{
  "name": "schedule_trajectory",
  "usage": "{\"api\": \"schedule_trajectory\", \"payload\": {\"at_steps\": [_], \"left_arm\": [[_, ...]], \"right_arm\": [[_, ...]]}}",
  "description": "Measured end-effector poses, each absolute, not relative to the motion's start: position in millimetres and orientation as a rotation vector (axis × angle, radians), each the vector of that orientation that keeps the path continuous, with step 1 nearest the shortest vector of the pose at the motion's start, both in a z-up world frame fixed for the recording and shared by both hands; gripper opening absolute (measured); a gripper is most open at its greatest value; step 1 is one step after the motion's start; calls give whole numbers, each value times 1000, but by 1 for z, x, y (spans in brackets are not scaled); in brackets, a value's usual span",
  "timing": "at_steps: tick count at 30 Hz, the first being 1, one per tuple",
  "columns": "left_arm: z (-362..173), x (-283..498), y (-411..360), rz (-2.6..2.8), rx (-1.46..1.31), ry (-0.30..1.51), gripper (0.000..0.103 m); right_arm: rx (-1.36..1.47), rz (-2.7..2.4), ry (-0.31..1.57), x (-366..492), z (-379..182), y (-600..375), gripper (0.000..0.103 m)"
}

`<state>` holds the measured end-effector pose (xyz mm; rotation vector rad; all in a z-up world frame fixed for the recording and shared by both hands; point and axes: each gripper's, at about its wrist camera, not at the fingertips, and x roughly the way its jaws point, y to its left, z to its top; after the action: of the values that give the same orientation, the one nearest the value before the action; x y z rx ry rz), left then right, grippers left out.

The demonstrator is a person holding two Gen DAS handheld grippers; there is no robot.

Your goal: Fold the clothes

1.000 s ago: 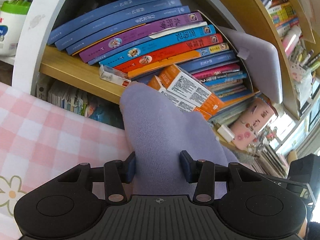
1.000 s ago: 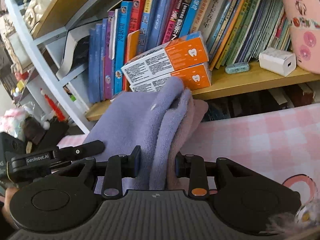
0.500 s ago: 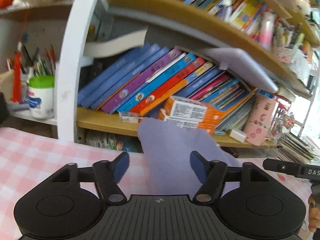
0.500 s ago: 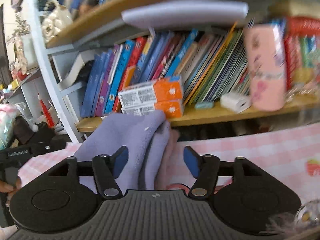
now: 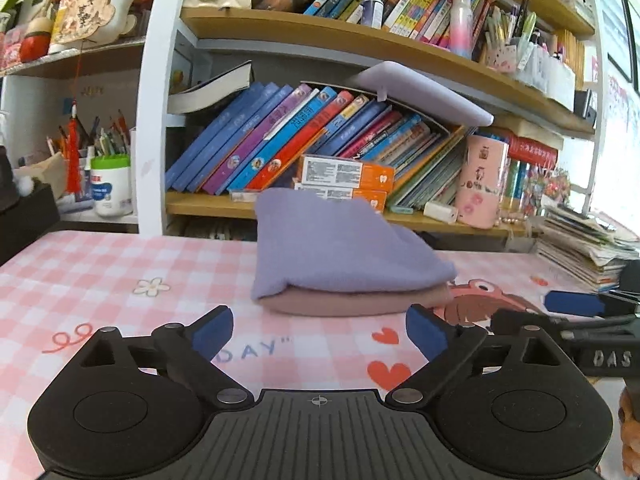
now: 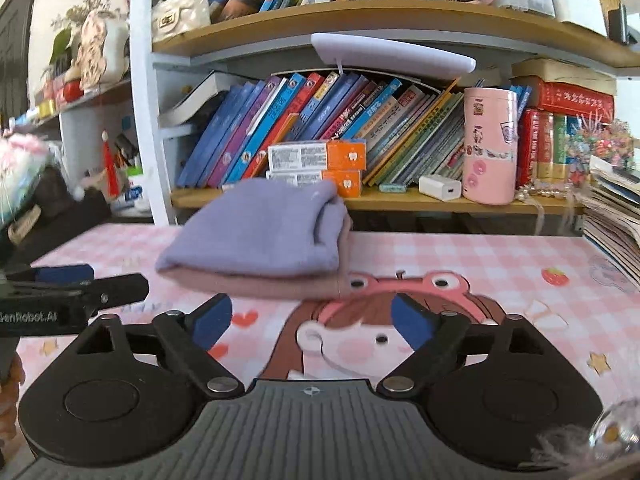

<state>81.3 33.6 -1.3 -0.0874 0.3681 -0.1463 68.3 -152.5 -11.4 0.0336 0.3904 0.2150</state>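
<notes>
step: fold looked finished | folded purple garment [image 5: 340, 248] lay on pink checked table [image 5: 100, 264] before bookshelf [image 5: 320, 208] | left gripper [image 5: 319, 334] and right gripper [image 6: 312, 320] gaped wide, empty, near it | next: probably fetch another piece

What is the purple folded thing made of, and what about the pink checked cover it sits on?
The purple folded garment looks like soft knit or fleece cloth: matte, a bit fuzzy, with rounded, puffy fold edges. A pinkish layer shows beneath it, seemingly similar fabric. The pink checked table cover looks like printed plastic or coated cloth: flat, smooth, with cartoon drawings printed on it, though the pictures can't settle which.
</notes>
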Motion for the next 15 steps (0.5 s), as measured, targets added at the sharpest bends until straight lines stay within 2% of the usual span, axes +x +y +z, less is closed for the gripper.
{"api": "schedule_trajectory", "payload": {"at_steps": [10, 15], "left_arm": [[0, 60, 20, -105, -15, 310, 103], [-1, 57, 18, -96, -1, 331, 103]], "right_arm": [[16, 133, 350, 52, -17, -157, 103], [-13, 106, 318, 47, -15, -153, 103]]}}
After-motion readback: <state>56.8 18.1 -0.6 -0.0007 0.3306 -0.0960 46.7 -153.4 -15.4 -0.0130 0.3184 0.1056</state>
